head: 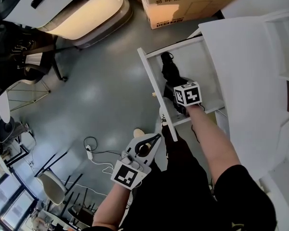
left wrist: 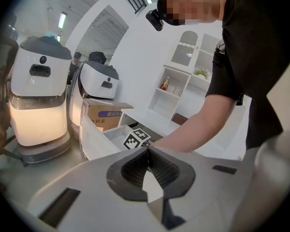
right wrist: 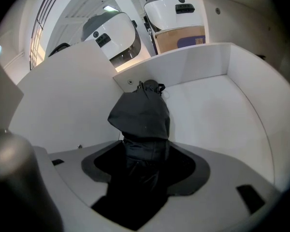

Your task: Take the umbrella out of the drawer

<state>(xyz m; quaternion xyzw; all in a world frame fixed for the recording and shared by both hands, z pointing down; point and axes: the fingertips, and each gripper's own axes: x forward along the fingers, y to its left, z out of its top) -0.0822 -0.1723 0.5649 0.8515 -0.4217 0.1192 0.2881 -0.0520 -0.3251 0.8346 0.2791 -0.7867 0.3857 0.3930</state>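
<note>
A black folded umbrella [head: 169,71] lies in the open white drawer [head: 156,95], along its left side. My right gripper [head: 177,99] reaches down into the drawer over the umbrella's near end. In the right gripper view the umbrella [right wrist: 142,117] runs up between the wide-spread jaws of the right gripper [right wrist: 145,163], which stands open around it; I see no pad pressing on it. My left gripper [head: 158,137] hangs outside the drawer, just before its front panel. In its own view the left gripper [left wrist: 148,150] is shut, with nothing between the tips.
The drawer sticks out of a white cabinet [head: 250,71] on the right. A cardboard box [head: 183,4] stands beyond the drawer. A white machine with a glowing base [head: 82,13] is at the far left. Chairs [head: 53,186] and a cable [head: 94,153] sit on the grey floor.
</note>
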